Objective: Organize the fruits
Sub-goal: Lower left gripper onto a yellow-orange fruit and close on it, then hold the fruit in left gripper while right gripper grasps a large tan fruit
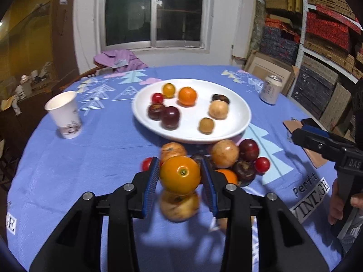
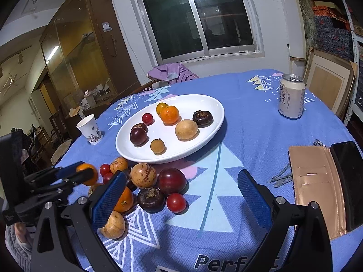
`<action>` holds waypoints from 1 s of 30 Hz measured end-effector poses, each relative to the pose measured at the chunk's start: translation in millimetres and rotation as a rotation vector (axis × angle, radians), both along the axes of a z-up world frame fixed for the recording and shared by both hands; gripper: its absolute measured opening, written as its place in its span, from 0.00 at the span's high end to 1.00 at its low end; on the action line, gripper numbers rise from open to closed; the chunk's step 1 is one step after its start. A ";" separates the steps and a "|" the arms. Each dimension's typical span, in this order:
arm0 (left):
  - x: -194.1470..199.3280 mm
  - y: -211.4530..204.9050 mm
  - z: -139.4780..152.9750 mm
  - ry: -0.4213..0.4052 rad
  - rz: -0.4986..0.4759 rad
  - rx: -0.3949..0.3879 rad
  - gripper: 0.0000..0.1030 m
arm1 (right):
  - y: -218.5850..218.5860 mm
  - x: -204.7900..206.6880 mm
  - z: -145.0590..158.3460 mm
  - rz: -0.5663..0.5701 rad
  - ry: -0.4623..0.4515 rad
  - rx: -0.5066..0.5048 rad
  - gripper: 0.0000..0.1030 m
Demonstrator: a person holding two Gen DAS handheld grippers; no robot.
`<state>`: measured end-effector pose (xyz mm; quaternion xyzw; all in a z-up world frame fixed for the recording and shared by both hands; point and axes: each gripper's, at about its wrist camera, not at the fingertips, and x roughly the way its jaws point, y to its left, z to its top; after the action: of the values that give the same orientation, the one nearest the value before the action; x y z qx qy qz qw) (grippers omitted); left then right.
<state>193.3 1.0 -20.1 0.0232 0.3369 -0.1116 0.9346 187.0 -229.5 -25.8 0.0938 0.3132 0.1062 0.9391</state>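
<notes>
1. Left gripper [image 1: 180, 175]: jaws clamped on an orange fruit [image 1: 180, 175], stem end toward the camera, held above the worktop [image 1: 90, 158] near its front edge.
2. Beneath the held fruit, a tan fruit [image 1: 179, 205] lies on the blue cloth, blurred.
3. Right gripper [image 2: 181, 195]: jaws wide apart and holding nothing, hovering over the worktop's front edge, beside the loose pile.
4. Loose pile of fruits [image 2: 147, 185]: tan, dark purple, brown, orange and small red pieces, touching one another, between the front edge and the plate.
5. White plate [image 2: 204, 104]: near the worktop's centre, just behind the pile. It carries an orange [image 2: 169, 114], a small yellow fruit [image 2: 161, 107], a red cherry-sized fruit [image 2: 147, 118], two dark fruits [image 2: 138, 134] side by side, a small tan fruit [image 2: 157, 145], a larger tan fruit [image 2: 186, 129] and a dark brown fruit [image 2: 202, 118].
6. Wallet [image 2: 317, 188] with a phone [image 2: 347, 181] on it: right edge.
7. Paper cup [image 2: 90, 129]: upright, left edge.
8. Drink can [image 2: 291, 96]: upright, far right edge.
</notes>
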 end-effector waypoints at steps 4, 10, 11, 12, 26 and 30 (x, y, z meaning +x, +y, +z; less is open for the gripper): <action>-14.9 27.5 -13.8 0.044 0.057 0.000 0.64 | 8.4 -2.6 -0.9 0.051 0.015 -0.021 0.03; -18.9 47.5 -28.9 0.106 0.102 -0.013 0.64 | 61.5 -32.2 -6.4 0.290 -0.005 -0.108 0.03; -17.7 47.4 -30.4 0.111 0.104 -0.009 0.64 | 71.3 -34.8 -10.9 0.319 0.006 -0.135 0.03; -16.4 47.1 -32.6 0.120 0.105 -0.005 0.64 | 82.2 -37.2 -17.6 0.347 0.024 -0.164 0.03; -12.2 42.2 -40.1 0.141 0.103 0.030 0.64 | 126.9 -31.2 -42.4 0.383 0.107 -0.314 0.39; -13.0 40.6 -40.7 0.139 0.103 0.038 0.64 | 131.1 -29.7 -42.7 0.374 0.101 -0.333 0.40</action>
<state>180.3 41.6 -60.8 0.0158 0.4038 -0.0581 0.9128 157.3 -98.4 -68.6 -0.1166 0.3846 0.2202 0.8888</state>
